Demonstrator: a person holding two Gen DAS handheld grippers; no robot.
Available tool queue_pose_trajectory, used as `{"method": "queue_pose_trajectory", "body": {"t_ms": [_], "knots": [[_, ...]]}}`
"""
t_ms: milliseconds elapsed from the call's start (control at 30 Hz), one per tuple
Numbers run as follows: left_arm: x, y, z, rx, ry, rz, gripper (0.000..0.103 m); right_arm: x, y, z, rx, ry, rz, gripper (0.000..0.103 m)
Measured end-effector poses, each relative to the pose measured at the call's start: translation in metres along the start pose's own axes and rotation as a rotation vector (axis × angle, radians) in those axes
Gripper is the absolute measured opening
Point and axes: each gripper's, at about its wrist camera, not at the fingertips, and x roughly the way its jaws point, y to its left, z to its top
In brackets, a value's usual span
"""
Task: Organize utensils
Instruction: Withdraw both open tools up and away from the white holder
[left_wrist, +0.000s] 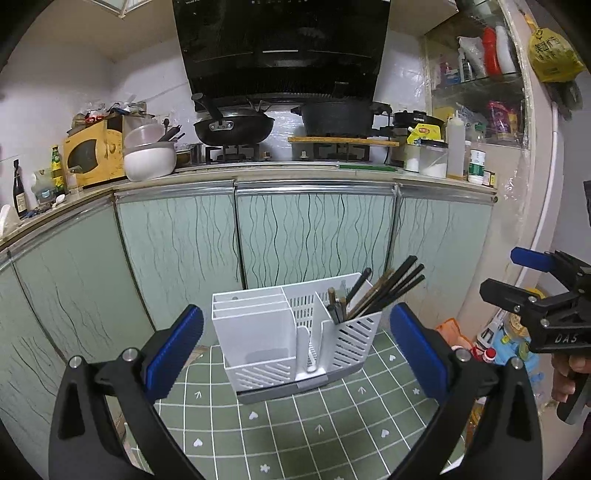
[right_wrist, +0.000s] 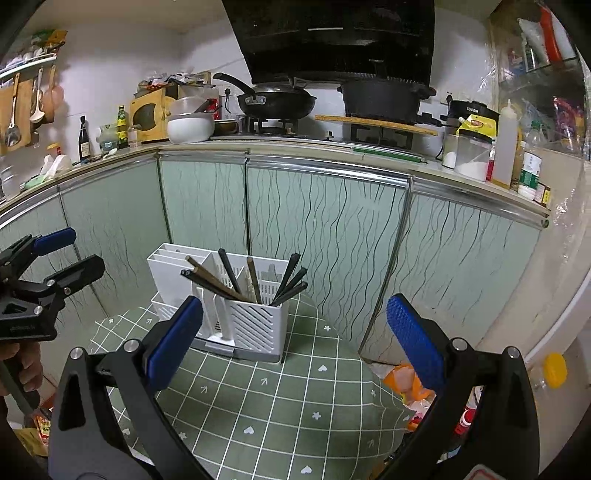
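A white slotted utensil holder (left_wrist: 291, 332) stands on a green checked cloth (left_wrist: 314, 428); it also shows in the right wrist view (right_wrist: 236, 314). Several dark and wooden chopsticks (left_wrist: 384, 291) stand in its right-hand compartment, leaning right; in the right wrist view the chopsticks (right_wrist: 243, 277) fan out both ways. My left gripper (left_wrist: 295, 350) is open and empty, its blue pads either side of the holder, short of it. My right gripper (right_wrist: 295, 343) is open and empty, in front of the holder. Each gripper shows at the edge of the other's view, the right (left_wrist: 532, 280) and the left (right_wrist: 48, 254).
Green cabinet doors (left_wrist: 310, 236) stand close behind the holder. Above is a counter with a wok (left_wrist: 234, 127), a black pot (left_wrist: 336, 116), bowls (left_wrist: 149, 157) and bottles (left_wrist: 456, 147). Bags and packets (right_wrist: 410, 384) lie on the floor to the right of the cloth.
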Motion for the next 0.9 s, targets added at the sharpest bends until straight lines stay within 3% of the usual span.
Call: {"method": "queue_pose_trajectory", "body": {"t_ms": [500, 900], "knots": [[-0.05, 0.004, -0.043, -0.008, 0.0, 0.067, 0.099, -0.038, 0.025, -0.04, -0.034, -0.017, -0.011, 0.096], [-0.063, 0.002, -0.086, 0.01, 0.014, 0.096, 0.099, -0.046, 0.043, -0.086, -0.062, -0.004, -0.023, 0.096]]}}
